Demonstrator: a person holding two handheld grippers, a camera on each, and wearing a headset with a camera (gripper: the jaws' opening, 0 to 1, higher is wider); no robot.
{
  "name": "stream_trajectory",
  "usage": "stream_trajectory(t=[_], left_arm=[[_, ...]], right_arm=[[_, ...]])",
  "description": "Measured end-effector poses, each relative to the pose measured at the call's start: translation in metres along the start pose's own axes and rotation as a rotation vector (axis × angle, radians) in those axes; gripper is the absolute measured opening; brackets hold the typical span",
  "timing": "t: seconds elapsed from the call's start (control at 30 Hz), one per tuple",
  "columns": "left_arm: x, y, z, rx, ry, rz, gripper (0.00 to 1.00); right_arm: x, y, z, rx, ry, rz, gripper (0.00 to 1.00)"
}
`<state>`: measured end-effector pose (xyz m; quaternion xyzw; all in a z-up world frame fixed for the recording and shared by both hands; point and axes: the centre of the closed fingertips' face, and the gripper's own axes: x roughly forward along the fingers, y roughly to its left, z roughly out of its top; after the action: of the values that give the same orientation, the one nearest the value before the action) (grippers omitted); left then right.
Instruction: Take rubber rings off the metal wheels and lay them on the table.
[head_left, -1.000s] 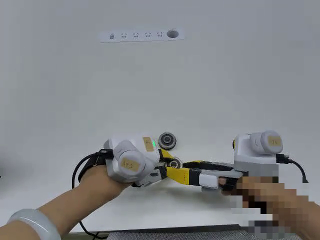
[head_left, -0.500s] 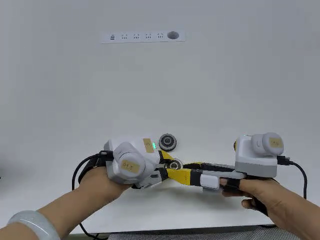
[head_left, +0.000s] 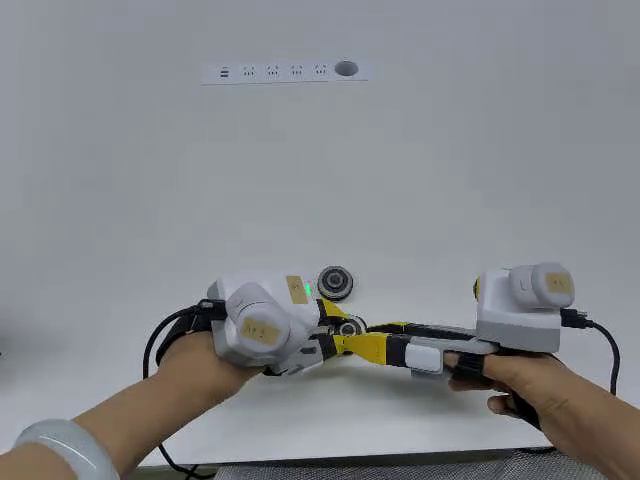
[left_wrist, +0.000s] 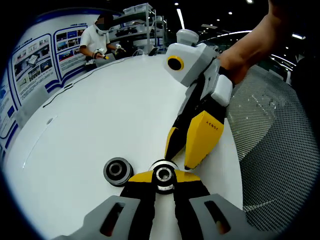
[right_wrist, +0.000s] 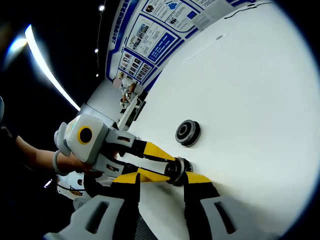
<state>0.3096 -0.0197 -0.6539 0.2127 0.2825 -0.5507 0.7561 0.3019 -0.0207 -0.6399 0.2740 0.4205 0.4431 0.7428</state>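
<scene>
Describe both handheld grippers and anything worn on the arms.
The left gripper and right gripper have rounded white housings with tan stickers, grey bases and black-and-yellow claws. There is a green light on the left one. A black cable runs from the left, another from the right. A pale bangle sits on the left wrist; the forearms are bare.

Left claw (head_left: 340, 320) and right claw (head_left: 352, 342) meet at wheel (head_left: 350, 326); second wheel (head_left: 335, 282) nearby.
</scene>
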Motion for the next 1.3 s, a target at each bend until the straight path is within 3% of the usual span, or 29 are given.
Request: stream_trajectory(t=[0.37,0.77,1.3], left_arm=[[0.0,0.001,-0.001,-0.004,-0.003,0.0,0.13],[0.0,0.0,0.0,-0.004,-0.003,0.001,0.13],[0.0,0.0,0.0,-0.002,-0.002,0.0,0.13]], right_arm=[[0.001,-0.01,0.0,0.016,0.004,-0.04,0.24],[0.001,-0.025,-0.001,0.02,0.016,-0.12,0.04],[0.001,-0.022,0.001,0.01,0.009,-0.127,0.02]])
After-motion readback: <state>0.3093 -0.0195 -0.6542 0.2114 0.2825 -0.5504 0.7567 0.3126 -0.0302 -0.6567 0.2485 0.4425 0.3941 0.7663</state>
